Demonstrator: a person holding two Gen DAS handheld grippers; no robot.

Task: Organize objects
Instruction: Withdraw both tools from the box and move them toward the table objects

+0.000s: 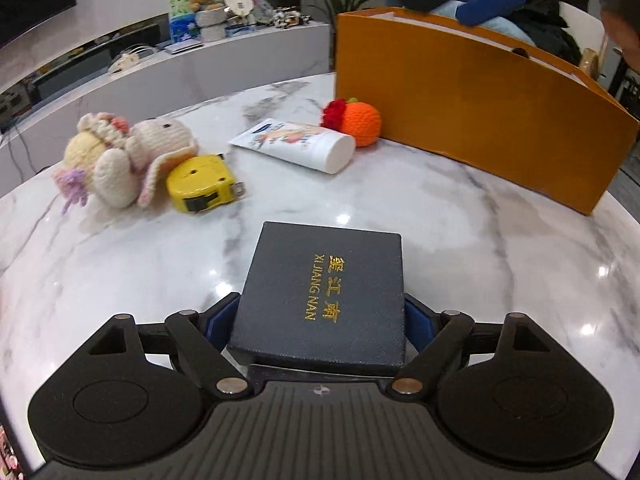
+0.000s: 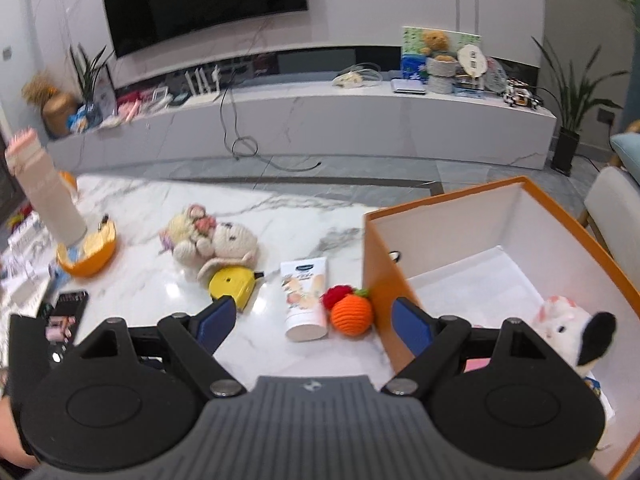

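Note:
A dark blue gift box (image 1: 324, 264) with gold lettering sits between the fingers of my left gripper (image 1: 320, 300), whose blue pads lie against its two sides. Beyond it on the marble table (image 1: 440, 220) lie a crochet bunny (image 1: 120, 152), a yellow tape measure (image 1: 202, 182), a white tube (image 1: 296, 144) and an orange crochet fruit (image 1: 360, 120). Behind them stands a tall orange paper bag (image 1: 480, 120). My right gripper (image 2: 314, 308) hangs open and empty above the tube (image 2: 304, 300), beside the bag's corner (image 2: 380, 264). A white plush (image 2: 572, 328) lies inside the bag.
An orange bowl (image 2: 86, 256) holding a pale bottle (image 2: 48, 196) stands at the table's far left, with a dark phone (image 2: 68, 308) near it. A low white TV cabinet (image 2: 360, 120) runs behind the table. A person (image 1: 624, 20) is beyond the bag.

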